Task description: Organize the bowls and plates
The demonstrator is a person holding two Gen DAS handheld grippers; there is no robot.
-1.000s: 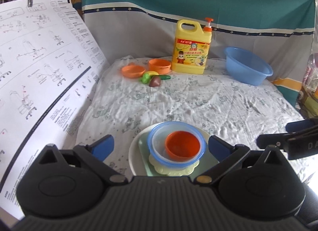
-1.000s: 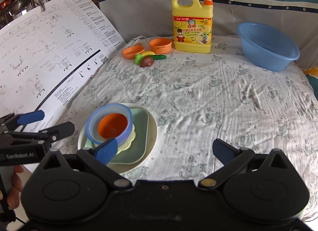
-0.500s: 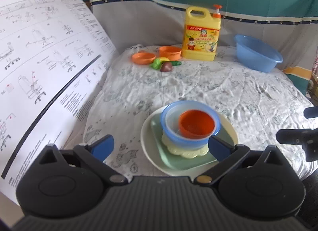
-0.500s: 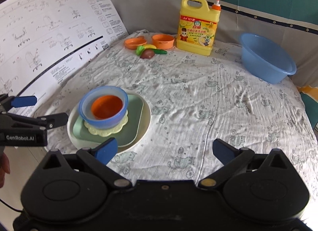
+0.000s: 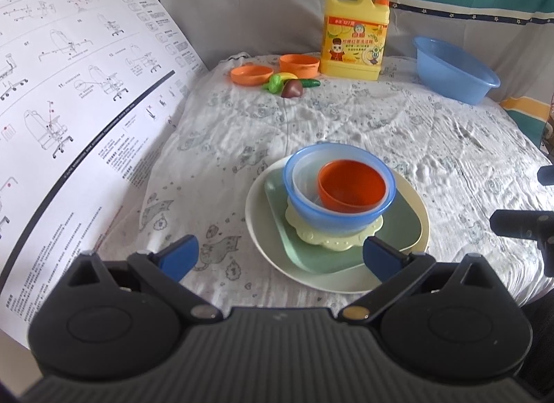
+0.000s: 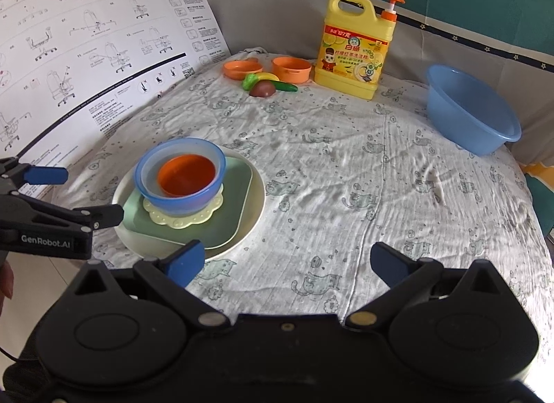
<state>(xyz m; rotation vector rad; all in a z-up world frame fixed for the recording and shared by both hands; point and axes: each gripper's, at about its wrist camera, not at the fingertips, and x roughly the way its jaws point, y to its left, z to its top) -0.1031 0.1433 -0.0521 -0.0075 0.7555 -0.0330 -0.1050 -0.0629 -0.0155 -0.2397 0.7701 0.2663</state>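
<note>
Left wrist view: my left tongs (image 5: pixel 278 254) released, gripping nothing, low centre of frame. Orange bowl (image 5: pixel 351 185) nested in blue bowl (image 5: pixel 339 207), on scalloped plate (image 5: pixel 332 238), green square plate (image 5: pixel 401 226), cream round plate (image 5: pixel 263 229), largest at bottom for stability. Right tongs (image 6: pixel 285 264) released too.

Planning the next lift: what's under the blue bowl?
The blue bowl sits on a scalloped yellow plate, then a green square plate, then a round cream plate. Plate centres are covered.

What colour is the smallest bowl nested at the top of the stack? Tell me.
Orange. The smallest bowl sits inside a clear one within the blue bowl; the left wrist view shows it best.
</note>
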